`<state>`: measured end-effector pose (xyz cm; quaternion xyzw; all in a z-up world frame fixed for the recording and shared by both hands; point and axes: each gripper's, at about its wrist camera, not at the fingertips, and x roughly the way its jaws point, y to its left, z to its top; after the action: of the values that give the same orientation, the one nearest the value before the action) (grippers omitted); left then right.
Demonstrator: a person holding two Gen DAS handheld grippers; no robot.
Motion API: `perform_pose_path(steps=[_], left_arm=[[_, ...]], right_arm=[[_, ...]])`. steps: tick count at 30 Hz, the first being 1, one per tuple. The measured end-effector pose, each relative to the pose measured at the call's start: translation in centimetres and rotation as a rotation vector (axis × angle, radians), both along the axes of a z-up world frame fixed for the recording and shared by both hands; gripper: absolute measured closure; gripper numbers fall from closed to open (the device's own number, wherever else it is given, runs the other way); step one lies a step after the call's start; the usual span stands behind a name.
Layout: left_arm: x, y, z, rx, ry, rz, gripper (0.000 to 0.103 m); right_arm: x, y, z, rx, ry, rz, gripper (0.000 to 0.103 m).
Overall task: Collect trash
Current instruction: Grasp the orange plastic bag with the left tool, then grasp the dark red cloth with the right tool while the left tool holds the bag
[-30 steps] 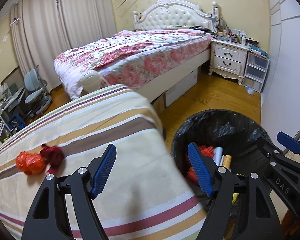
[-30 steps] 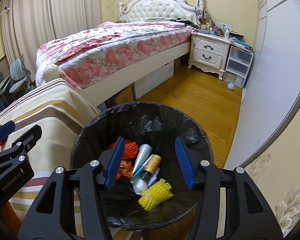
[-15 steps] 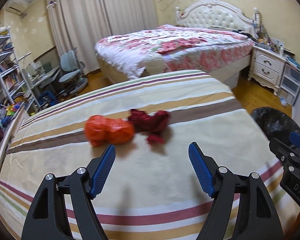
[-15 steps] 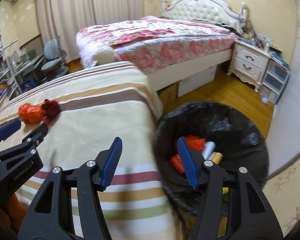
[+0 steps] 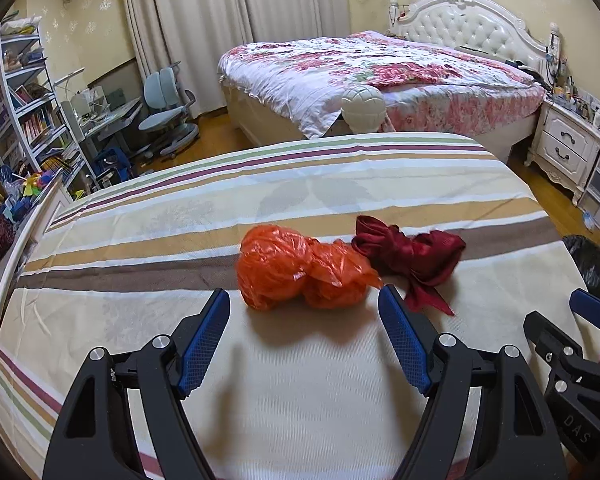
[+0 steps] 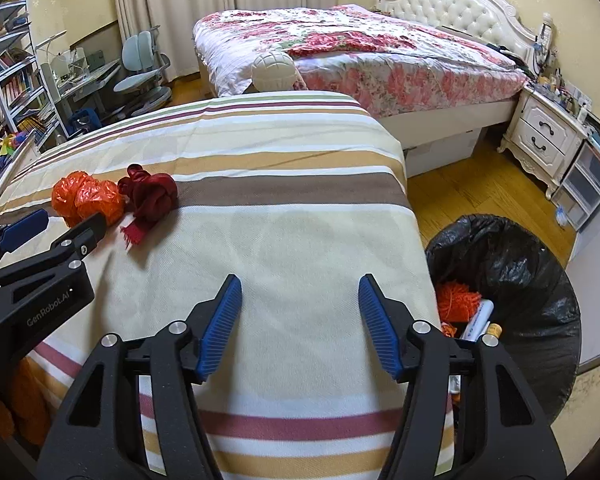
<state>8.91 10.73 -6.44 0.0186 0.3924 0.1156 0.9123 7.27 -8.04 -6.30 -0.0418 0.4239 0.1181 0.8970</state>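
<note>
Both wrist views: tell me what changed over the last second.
Both grippers swung from over the bin to the striped bed. The left gripper now faces the orange bag; the right gripper has its jaws opening, empty. Bag and red cloth stayed put, untouched.

Bedrm: floral bed (image 5: 380,76), white nightstand (image 5: 564,152), wood floor (image 6: 480,196), curtains (image 5: 236,20).

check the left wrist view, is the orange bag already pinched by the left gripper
No, the orange bag lies on the striped cover ahead of the left gripper, untouched by its open pads.
</note>
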Motion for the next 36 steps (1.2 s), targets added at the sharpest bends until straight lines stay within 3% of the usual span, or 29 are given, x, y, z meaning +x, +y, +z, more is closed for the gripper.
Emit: perform_pose_path(steps=[8,10,14,36], left_arm=[[0.6,0.5,-0.3,0.015,0.008,-0.017,0.027],[0.6,0.8,-0.4,0.002,0.016,-0.030,0.040],[0.3,1.2,-0.2,0.004,0.008,-0.045,0.045],[-3.7,9.3,0.2,-0.021,-0.008,0.080,0.047]], right_arm=[[1.0,0.9,0.0,-0.012,0.001,0.014,0.039],[1.0,1.0,0.0,-0.011,0.001,0.014,0.039],[0.9,1.4,0.1,-0.019,-0.002,0.023,0.039],[1.4,8.7,0.2,-0.035,0.000,0.152,0.039]])
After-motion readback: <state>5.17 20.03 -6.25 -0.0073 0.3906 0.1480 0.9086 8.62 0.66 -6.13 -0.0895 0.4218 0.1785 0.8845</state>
